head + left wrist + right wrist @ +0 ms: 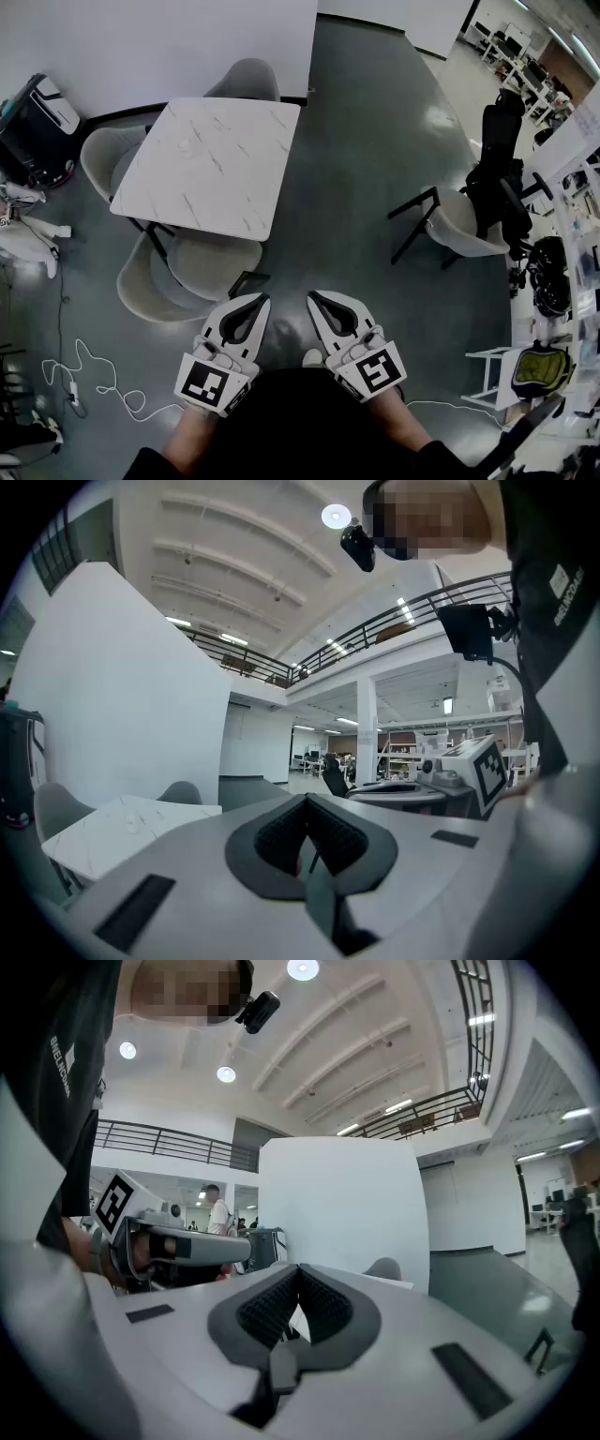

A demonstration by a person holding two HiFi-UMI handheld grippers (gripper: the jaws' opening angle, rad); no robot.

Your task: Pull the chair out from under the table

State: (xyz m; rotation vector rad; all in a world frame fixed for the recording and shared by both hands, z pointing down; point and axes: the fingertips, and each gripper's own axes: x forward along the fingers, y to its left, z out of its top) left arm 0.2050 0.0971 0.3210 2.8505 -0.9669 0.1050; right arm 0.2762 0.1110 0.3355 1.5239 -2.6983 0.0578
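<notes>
Floor: dark grey-green floor [375, 141], glossy, with light reflections, runs all round the table [211, 164].
Table: square, white top with faint marble veining, standing just in front of a white partition wall [141, 37].
Room: large open hall with a railed upper gallery and round ceiling lights, seen in both gripper views.
Chair: pale shell chair [178, 277] at the table's near edge, its seat partly under the top.
Other chairs: one tucked in at the table's left side [103, 155], one at its far side [246, 80]; a fourth [459, 225] stands free, well to the table's right.
Cable: white cable [94, 375] looped on the floor, near-left of the table.
Containers: a yellowish bag [534, 370] sits in a white frame far to the table's right; what is in it cannot be told.
Left gripper [255, 302]: level, on the near side of the table, apart from the chair; jaws pressed together on nothing.
Right gripper [319, 300]: beside the left, jaws likewise pressed together on nothing.
Writing: black-and-white square markers on each gripper's cube [206, 382]; the white print on the person's dark sleeve [562, 583] is too small to read.
</notes>
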